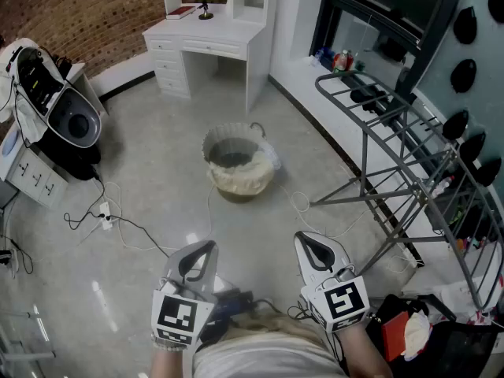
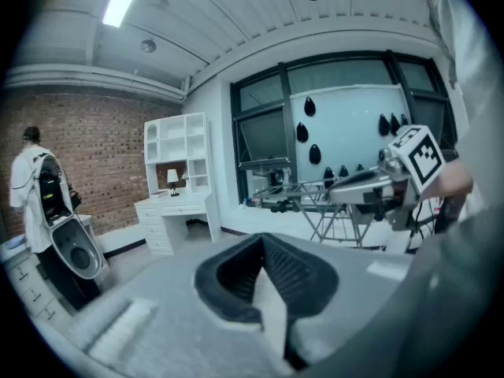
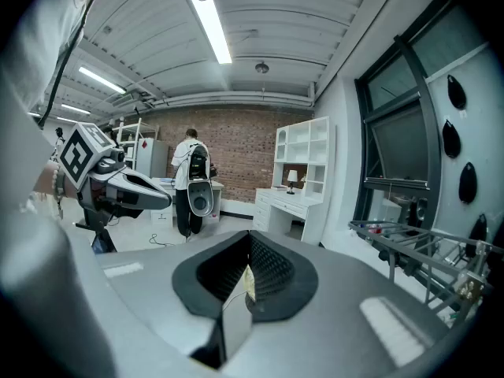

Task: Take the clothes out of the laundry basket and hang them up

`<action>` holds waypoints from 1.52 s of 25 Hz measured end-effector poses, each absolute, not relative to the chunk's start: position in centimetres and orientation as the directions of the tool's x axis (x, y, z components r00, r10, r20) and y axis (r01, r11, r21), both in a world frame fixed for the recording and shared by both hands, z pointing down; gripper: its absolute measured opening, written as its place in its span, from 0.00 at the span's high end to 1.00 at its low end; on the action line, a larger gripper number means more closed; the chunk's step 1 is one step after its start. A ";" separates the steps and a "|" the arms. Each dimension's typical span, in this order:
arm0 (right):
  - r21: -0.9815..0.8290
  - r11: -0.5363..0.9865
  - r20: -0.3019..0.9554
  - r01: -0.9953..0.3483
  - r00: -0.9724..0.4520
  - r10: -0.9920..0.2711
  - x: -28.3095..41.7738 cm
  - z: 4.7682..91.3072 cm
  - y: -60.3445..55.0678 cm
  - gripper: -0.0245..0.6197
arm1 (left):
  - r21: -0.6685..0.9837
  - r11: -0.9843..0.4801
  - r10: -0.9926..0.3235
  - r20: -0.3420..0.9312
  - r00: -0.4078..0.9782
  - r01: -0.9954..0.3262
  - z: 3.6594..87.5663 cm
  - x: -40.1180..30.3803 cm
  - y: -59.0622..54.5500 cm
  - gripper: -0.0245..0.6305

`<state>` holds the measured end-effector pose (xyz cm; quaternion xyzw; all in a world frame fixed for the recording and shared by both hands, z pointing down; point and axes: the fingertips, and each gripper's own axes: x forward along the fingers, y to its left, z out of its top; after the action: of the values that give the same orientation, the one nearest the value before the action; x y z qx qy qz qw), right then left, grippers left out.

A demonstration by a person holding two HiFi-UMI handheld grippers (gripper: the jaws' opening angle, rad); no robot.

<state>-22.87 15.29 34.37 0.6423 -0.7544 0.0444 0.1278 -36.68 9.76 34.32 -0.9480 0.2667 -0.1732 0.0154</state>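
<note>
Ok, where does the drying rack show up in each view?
Head view: the drying rack fills the right side, from upper middle down to the lower right.
Left gripper view: drying rack just right of centre, in the background.
Right gripper view: drying rack at the lower right edge.
Shared landmark: the white desk, visible in all three.

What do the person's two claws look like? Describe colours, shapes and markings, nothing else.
The left claw and the right claw are alike: white, rounded shells that taper to a tip, lined inside with dark ribbed pads. At the rear of each sits a marker cube, white with black square patterns. The person wears a pale top.
</note>
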 end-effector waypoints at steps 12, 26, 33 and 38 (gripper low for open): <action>0.059 0.171 0.243 -0.983 -0.152 -0.958 -22.5 34.1 15.8 0.95 | -0.110 -0.854 -0.516 0.315 0.797 -0.509 34.1 -36.3 10.4 0.97; 0.003 0.181 0.215 -0.983 -0.176 -0.961 -21.6 34.3 16.5 0.82 | -0.098 -0.845 -0.527 0.314 0.790 -0.525 34.1 -35.1 11.1 0.82; 0.008 0.210 0.219 -0.978 -0.203 -0.954 -20.4 34.8 17.4 0.82 | -0.101 -0.817 -0.568 0.303 0.765 -0.567 34.1 -34.6 11.6 0.82; 0.016 0.218 0.219 -0.976 -0.209 -0.953 -19.1 35.6 18.5 0.82 | -0.118 -0.797 -0.598 0.283 0.750 -0.592 34.2 -33.5 12.2 0.82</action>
<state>-19.08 18.53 35.60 0.6223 -0.7749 0.0626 0.0911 -33.49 12.20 34.18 -0.9353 0.3182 -0.1547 0.0106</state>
